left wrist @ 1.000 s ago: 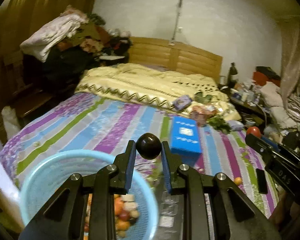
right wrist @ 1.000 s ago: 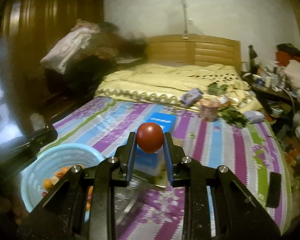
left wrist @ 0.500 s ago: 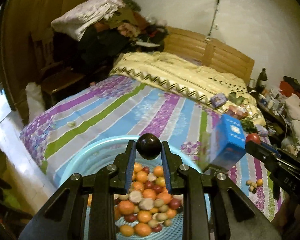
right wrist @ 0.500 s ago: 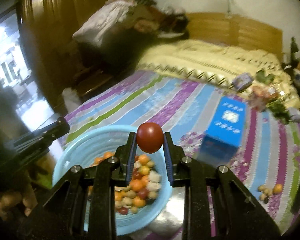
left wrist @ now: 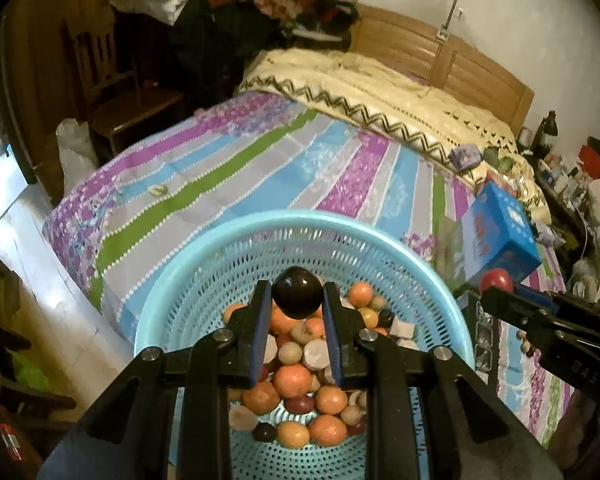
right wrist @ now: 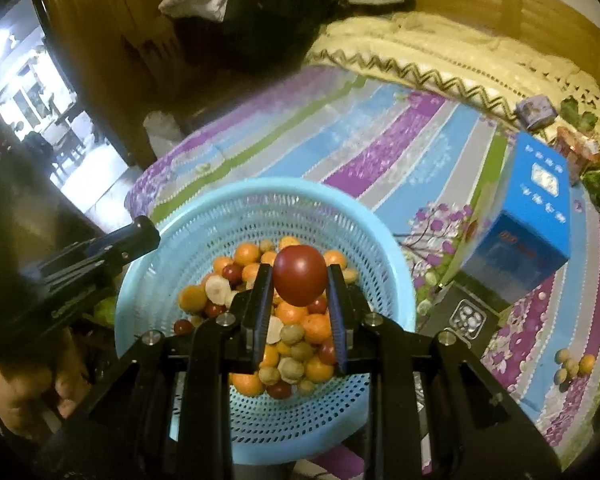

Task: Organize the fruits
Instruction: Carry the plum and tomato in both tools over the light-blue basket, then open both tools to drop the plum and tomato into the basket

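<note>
My left gripper (left wrist: 297, 299) is shut on a dark purple plum (left wrist: 297, 291) and holds it above a light blue perforated basket (left wrist: 228, 264). The basket holds several oranges, plums and pale fruits (left wrist: 296, 380). My right gripper (right wrist: 299, 282) is shut on a red tomato (right wrist: 299, 274) above the same basket (right wrist: 204, 216), over its fruit pile (right wrist: 296, 344). The right gripper with its tomato (left wrist: 496, 280) shows at the right of the left wrist view. The left gripper (right wrist: 140, 236) shows at the left of the right wrist view.
The basket stands at the near edge of a bed with a striped purple, blue and green sheet (left wrist: 300, 160). A blue box (right wrist: 532, 216) stands right of the basket. A few loose fruits (right wrist: 572, 364) lie on the sheet at right. A wooden chair (left wrist: 116, 92) stands beside the bed.
Both grippers have swung left and tilted down with their fruits still held. The basket has come from the lower left to under both grippers, and its fruit now shows.
</note>
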A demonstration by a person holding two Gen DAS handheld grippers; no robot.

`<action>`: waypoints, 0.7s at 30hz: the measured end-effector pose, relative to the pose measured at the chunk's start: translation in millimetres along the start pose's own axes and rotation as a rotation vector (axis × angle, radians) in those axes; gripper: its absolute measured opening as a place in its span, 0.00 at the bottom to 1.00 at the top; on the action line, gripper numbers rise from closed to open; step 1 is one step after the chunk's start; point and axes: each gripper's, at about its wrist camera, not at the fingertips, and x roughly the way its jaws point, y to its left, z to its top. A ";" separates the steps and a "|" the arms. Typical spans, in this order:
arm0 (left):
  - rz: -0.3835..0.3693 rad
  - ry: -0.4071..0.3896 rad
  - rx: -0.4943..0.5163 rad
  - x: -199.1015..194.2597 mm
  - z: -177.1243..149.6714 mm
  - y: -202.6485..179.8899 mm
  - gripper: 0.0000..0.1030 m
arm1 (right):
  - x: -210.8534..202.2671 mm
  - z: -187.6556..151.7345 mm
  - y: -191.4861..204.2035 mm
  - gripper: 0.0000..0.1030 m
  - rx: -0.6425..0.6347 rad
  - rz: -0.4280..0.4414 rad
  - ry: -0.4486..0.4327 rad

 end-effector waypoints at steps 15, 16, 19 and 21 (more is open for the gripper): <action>-0.010 0.061 -0.002 21.4 -7.7 5.6 0.25 | 15.1 -2.2 1.5 0.26 -0.007 0.011 0.051; -0.008 0.062 -0.001 21.4 -7.7 5.6 0.25 | 15.2 -2.2 1.4 0.26 -0.006 0.012 0.052; -0.009 0.064 0.001 21.9 -8.0 5.7 0.25 | 15.9 -2.3 0.5 0.26 -0.005 0.013 0.052; -0.007 0.067 0.003 23.2 -8.1 5.1 0.25 | 15.9 -2.3 0.7 0.26 -0.007 0.013 0.052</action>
